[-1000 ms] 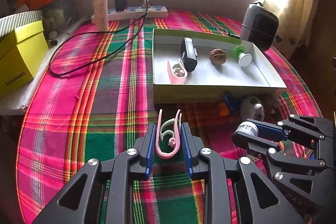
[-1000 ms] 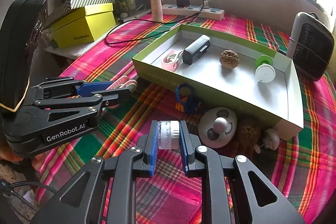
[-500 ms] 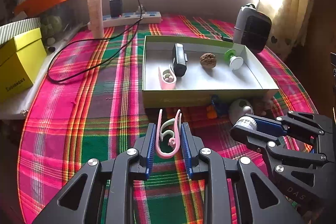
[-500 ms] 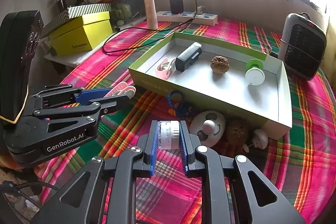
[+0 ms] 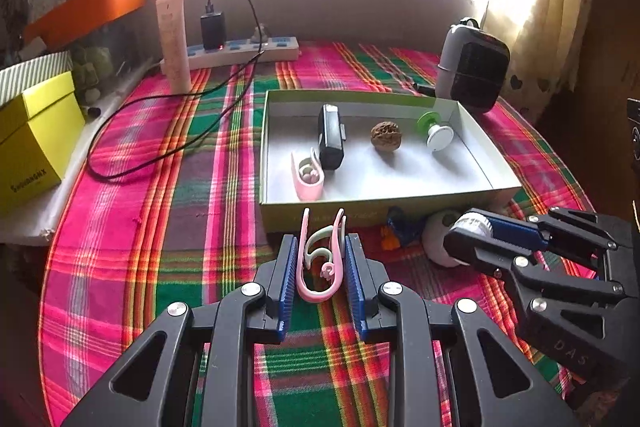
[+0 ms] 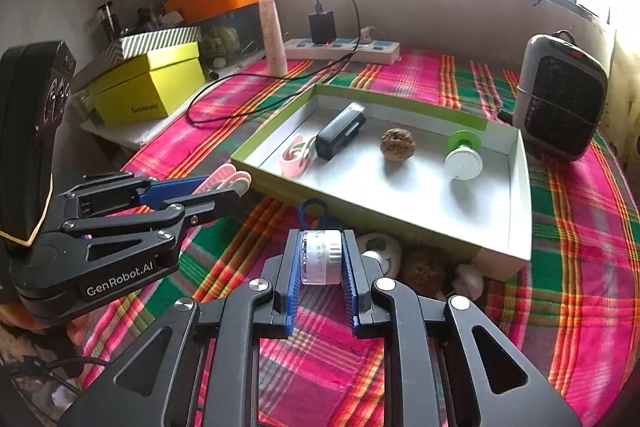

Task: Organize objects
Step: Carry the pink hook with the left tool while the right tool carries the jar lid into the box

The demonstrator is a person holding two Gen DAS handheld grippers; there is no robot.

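Pinching a pink U-shaped plastic clip [image 5: 320, 267], the left gripper [image 5: 320, 259] is seen with its ribbed blue pads pressed against the clip's two smooth arms; a pale green hook is nested inside the clip. A short white ribbed cylinder [image 6: 321, 258], seemingly a small roll or cap, is clamped between the pads of the right gripper [image 6: 321, 263]. Both tools are held above a woven plaid tablecloth [image 5: 132, 227] of pink, green and orange. At twelve o'clock from the left gripper a shallow cardboard tray [image 5: 472, 151] with green outer walls and a white floor is set. Inside it are laid a second pink clip [image 5: 307, 175], a black rectangular device [image 5: 330, 138], a wrinkled brown walnut [image 5: 385, 135] and a green-and-white spool [image 5: 436, 131]. Against the tray's near wall, at two o'clock from the right gripper, a round white toy [image 6: 380, 255] and a fuzzy brown ball [image 6: 424, 269] are lying. Compared with a second ago, the tray is seen farther off and more of the tablecloth is exposed, while both grips are unchanged.
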